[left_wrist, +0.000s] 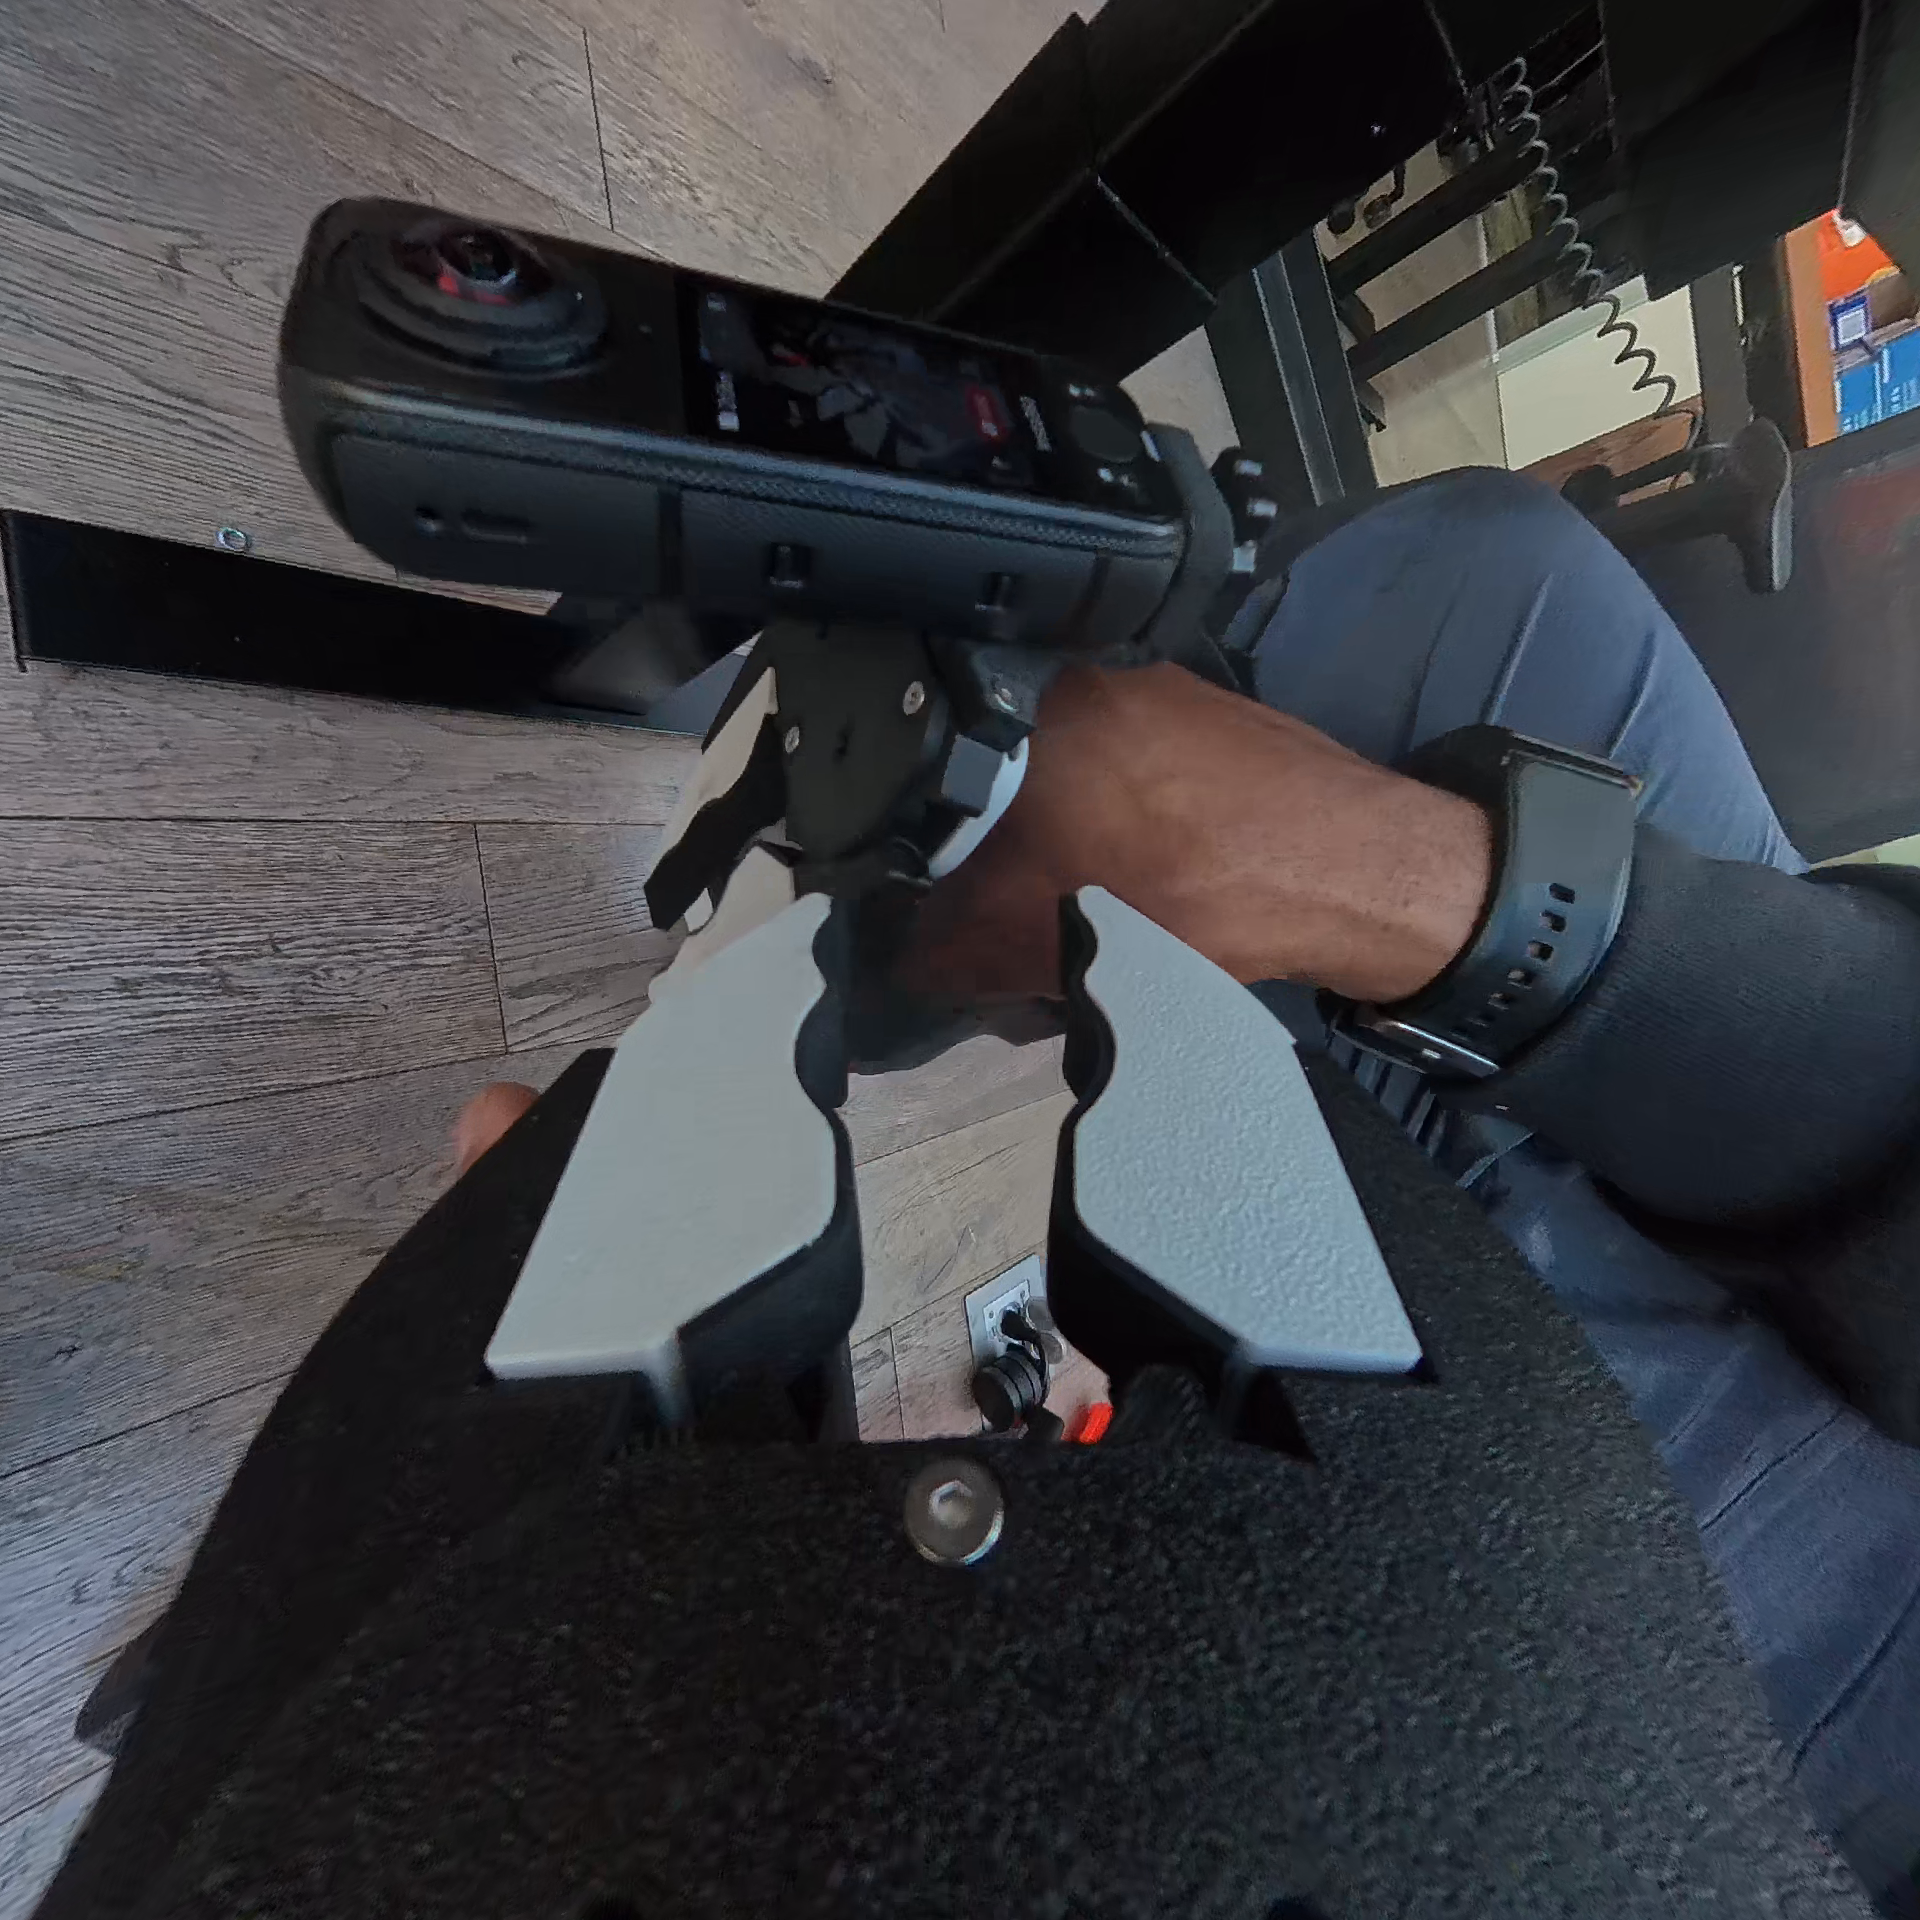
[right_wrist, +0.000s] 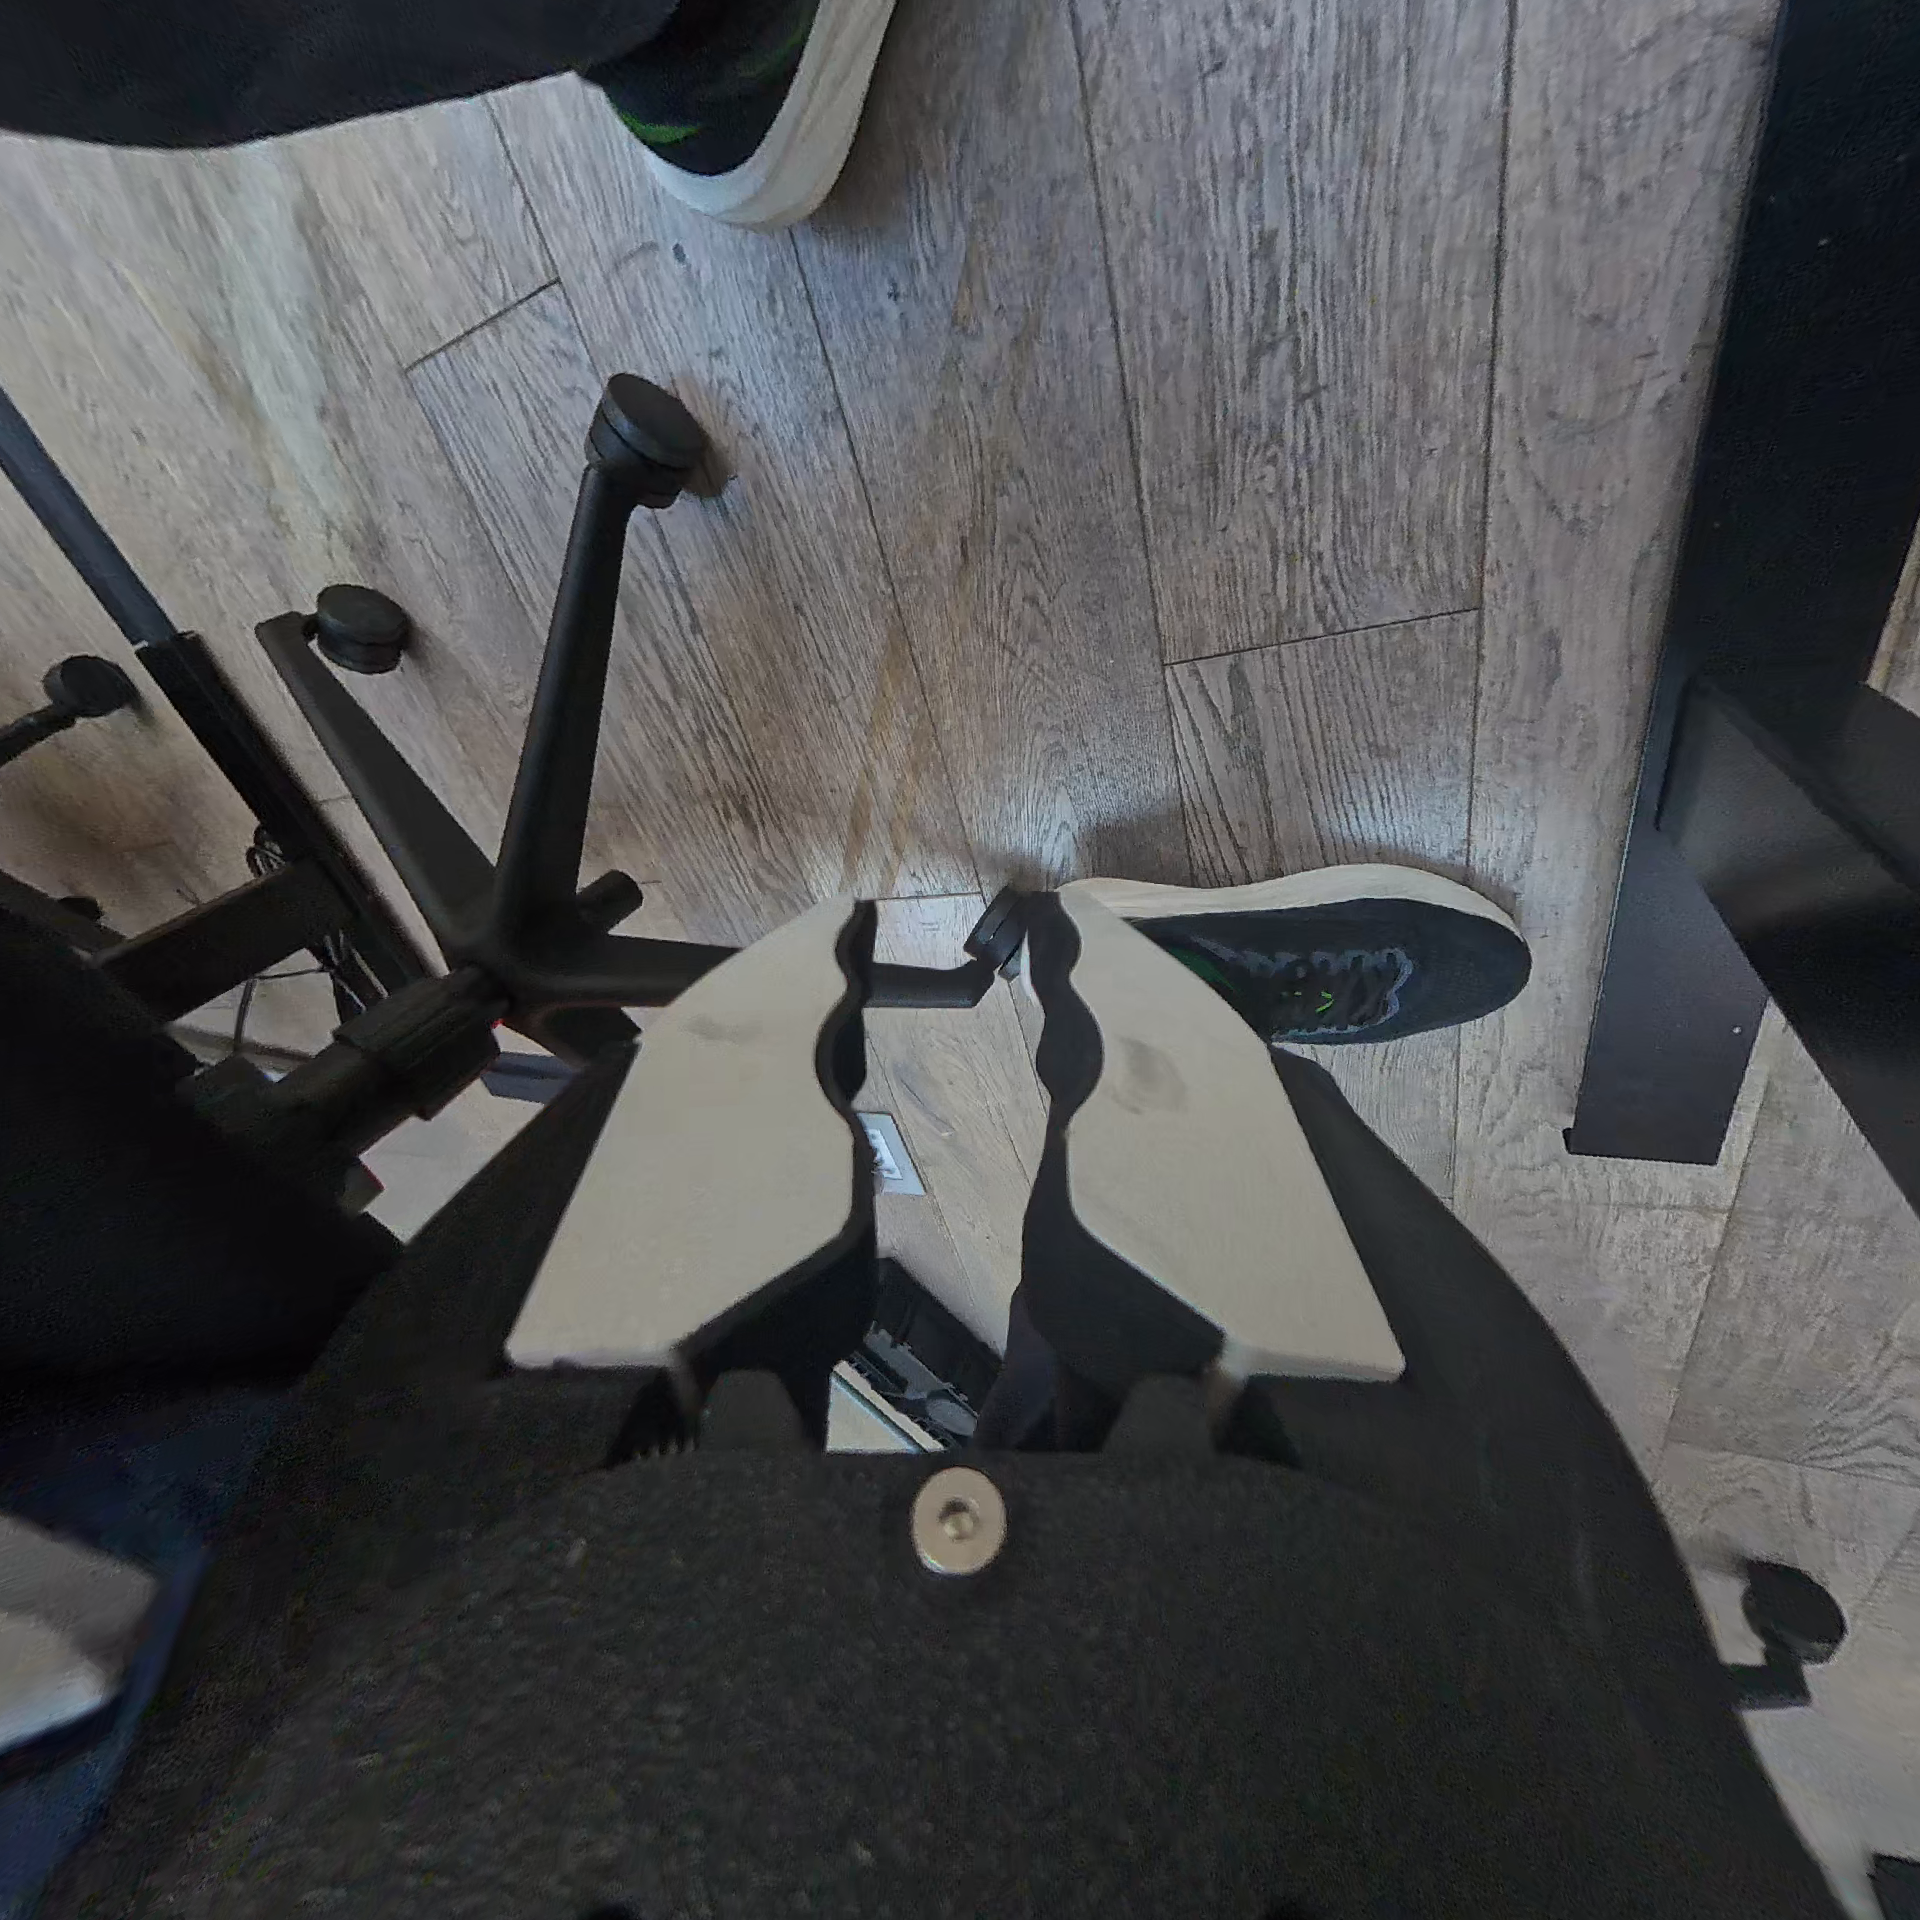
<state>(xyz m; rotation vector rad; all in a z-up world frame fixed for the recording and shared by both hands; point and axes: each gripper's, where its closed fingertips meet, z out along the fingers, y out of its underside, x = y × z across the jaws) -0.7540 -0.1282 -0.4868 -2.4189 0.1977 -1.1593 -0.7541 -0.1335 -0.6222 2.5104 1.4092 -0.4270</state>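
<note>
In the left wrist view my left gripper (left_wrist: 951, 904) is open, with nothing between its grey fingers (left_wrist: 707, 1143). Just beyond its tips a hand (left_wrist: 1195, 810) with a black wristwatch (left_wrist: 1538, 862) holds the right gripper (left_wrist: 696, 862), which carries a black camera (left_wrist: 727, 436) on top. In the right wrist view my right gripper (right_wrist: 951, 914) points down at the wood floor (right_wrist: 1143, 416). It is open and nothing is in its grasp. A black chair-base leg (right_wrist: 925, 982) lies on the floor far behind the gap.
A black chair base (right_wrist: 551, 727) with capped feet stands at the left. A dark shoe (right_wrist: 1351, 966) is at the right and another (right_wrist: 748, 104) at the top. A black desk leg (right_wrist: 1745, 623) is at the right. A floor socket (left_wrist: 1013, 1340) and a coiled cable (left_wrist: 1558, 208) show. Left tips to right tips: about 12 centimeters.
</note>
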